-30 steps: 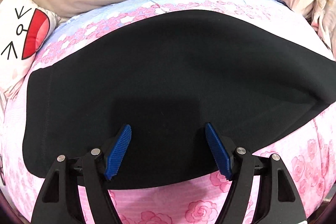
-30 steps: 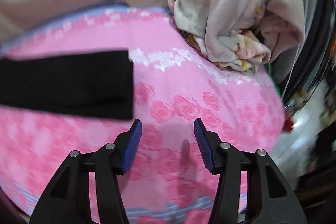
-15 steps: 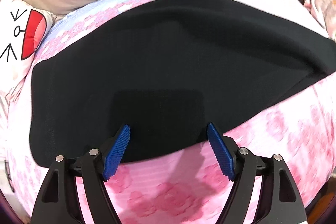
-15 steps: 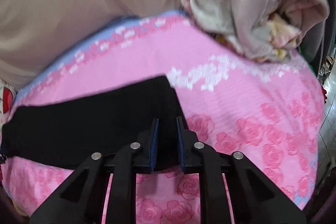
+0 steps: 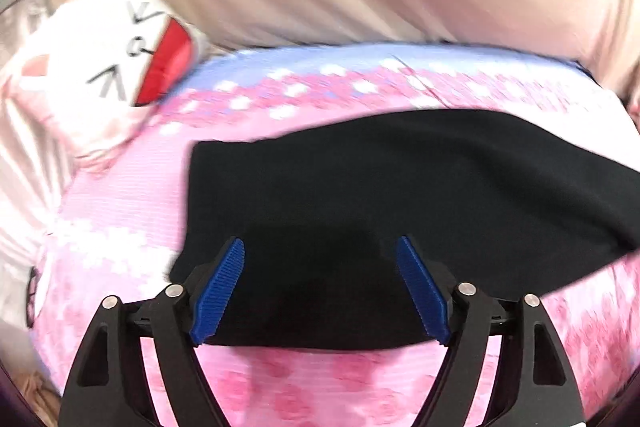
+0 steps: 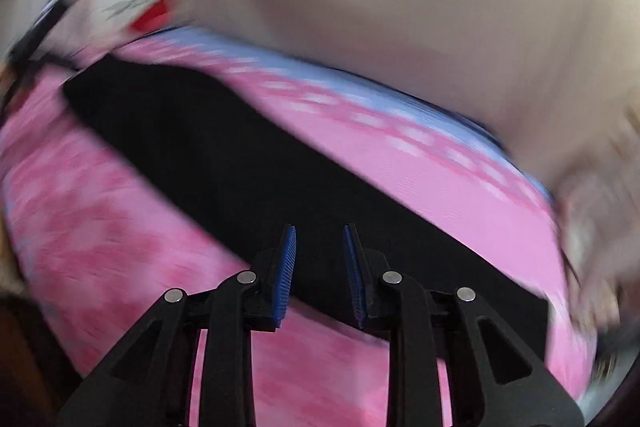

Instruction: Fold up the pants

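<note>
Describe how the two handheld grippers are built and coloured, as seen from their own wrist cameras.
Both look alike. The left gripper has two black plastic fingers with triangular cut-outs, silver pivot screws at the joints, and ribbed blue pads on the inner faces. The right gripper shows the same black linkage, silver screws and ridged blue pads. No cables, markings, sleeves or hands are visible.

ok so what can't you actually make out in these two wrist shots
- Right wrist view: whether the right gripper, jaws opening, pinches the black pants; dark cloth between its pads hides any contact, and motion blur smears the picture.
- Left wrist view: the pants' right end, cut off by the frame edge.
- Left wrist view: the near hem, hidden behind the left gripper, jaws opening.
- Both views: the pillow's full print, blurred.
</note>
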A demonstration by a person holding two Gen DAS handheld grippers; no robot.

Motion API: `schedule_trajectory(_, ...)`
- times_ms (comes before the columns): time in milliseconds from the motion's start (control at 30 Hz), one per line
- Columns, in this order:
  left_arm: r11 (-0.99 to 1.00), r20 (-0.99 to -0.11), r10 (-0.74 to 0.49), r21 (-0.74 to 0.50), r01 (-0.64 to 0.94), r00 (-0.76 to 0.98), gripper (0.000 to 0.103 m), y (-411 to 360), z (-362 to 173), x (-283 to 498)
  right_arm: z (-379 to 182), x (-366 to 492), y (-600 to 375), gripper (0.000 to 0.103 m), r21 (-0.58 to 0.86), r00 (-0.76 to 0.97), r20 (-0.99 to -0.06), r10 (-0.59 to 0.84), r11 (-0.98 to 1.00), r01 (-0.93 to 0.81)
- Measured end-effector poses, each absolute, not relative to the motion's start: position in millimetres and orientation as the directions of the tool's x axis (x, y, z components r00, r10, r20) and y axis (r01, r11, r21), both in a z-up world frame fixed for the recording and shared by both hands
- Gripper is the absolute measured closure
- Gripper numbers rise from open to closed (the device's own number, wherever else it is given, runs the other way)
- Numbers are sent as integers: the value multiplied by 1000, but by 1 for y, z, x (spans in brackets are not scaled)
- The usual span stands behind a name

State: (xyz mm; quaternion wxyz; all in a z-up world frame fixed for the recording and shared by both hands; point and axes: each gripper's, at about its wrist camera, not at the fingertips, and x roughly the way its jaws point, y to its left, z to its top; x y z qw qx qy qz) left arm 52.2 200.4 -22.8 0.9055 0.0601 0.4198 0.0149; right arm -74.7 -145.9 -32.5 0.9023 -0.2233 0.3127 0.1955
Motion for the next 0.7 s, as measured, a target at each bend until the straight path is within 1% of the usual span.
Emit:
schedule_trajectory(100,993,-757,91,118,-1,647,24,218,-24,43,-49,-63,-61,80,-357,698,-655,289,695,-623)
schedule_trajectory(167,993,-768,103,120,-16,632,24,232,-34,34,-59,-50,-27,80,-357,666,-675,320,648,-673)
schedule_trajectory(300,994,-792,111,102,-49,601,24,270,-54,16,-79,-17,15,80,-287,568,-747,347,601,-745)
schedule_trajectory(333,994,-797,107,93,-53,595,24,277,-58,14,-82,-7,20,81,-265,543,-767,342,603,-753)
schedule_trajectory(400,993,-808,117,97,-66,578,24,290,-68,12,-85,8,26,90,-222,520,-782,344,626,-748)
schedule_trajectory(433,992,-809,123,101,-71,574,24,293,-71,13,-81,14,26,95,-176,496,-789,363,639,-748)
schedule_trajectory(467,992,-811,129,103,-77,571,24,298,-75,15,-76,21,25,98,-134,479,-792,378,658,-741)
schedule_trajectory(567,990,-804,142,103,-101,578,24,308,-78,26,-54,32,26,98,13,430,-770,471,686,-728)
schedule_trajectory(600,989,-799,146,100,-109,583,24,311,-78,30,-57,32,35,98,7,424,-775,469,677,-736)
schedule_trajectory(633,989,-796,143,93,-115,588,24,314,-77,34,-62,31,42,94,-24,414,-797,440,662,-749)
schedule_trajectory(700,989,-792,141,82,-125,594,24,320,-76,40,-72,24,45,94,-97,420,-827,375,640,-762)
